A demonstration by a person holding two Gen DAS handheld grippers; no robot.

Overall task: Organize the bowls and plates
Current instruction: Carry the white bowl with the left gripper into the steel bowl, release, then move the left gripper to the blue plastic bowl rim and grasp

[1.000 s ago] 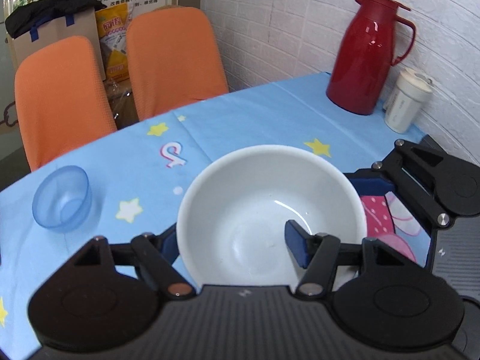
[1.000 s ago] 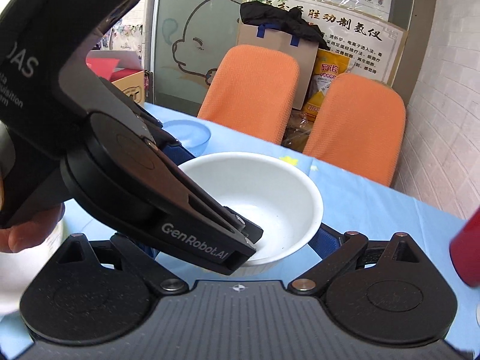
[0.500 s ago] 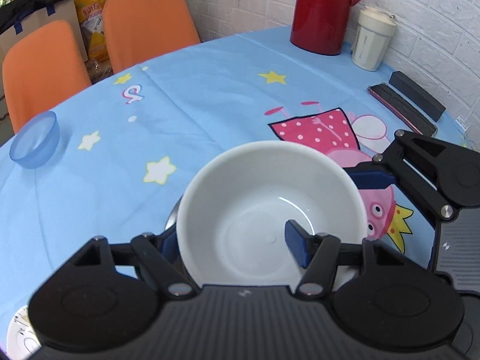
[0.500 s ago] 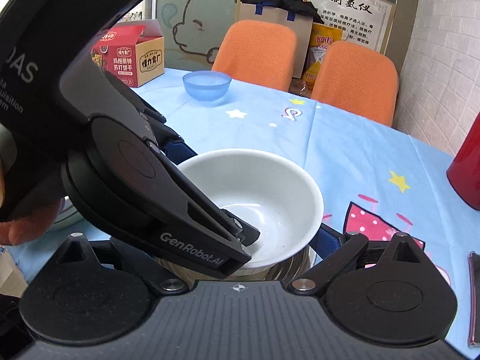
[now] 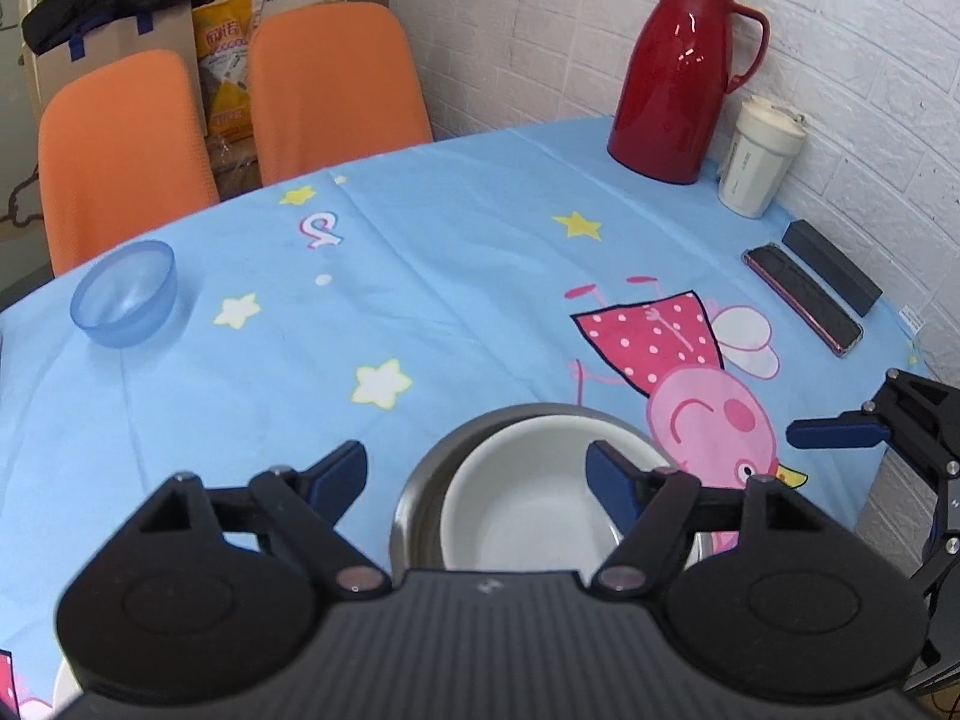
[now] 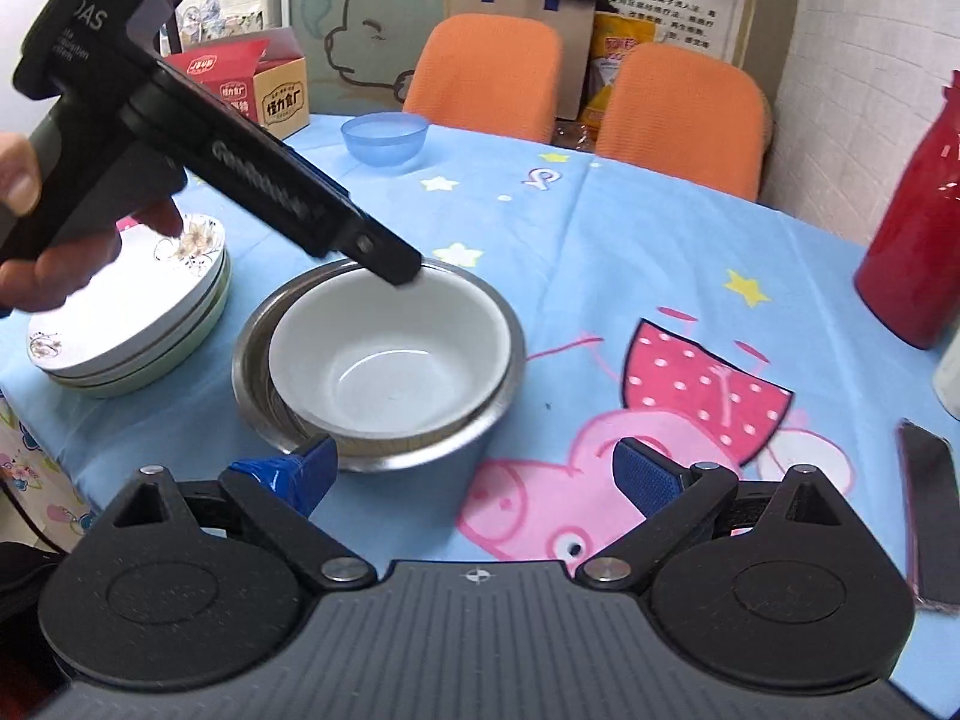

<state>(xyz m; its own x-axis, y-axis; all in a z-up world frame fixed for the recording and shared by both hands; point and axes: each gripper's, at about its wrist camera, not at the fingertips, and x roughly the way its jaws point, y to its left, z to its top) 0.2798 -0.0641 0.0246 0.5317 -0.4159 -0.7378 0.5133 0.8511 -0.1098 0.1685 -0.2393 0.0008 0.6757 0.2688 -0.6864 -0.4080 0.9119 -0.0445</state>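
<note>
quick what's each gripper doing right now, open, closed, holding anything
Left gripper: jaws open, just opened, holding nothing; white bowl sits released in the steel bowl.
Right gripper: jaws open, empty.

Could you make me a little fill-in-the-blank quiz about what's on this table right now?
1. The round white bowl sits inside a shiny ____ bowl.
2. The translucent blue plastic bowl stands in front of two ____ chairs.
3. The flower-patterned plates are ____ in one pile.
4. The left gripper is ____, gripping nothing.

Missing words: metal; orange; stacked; open
</note>
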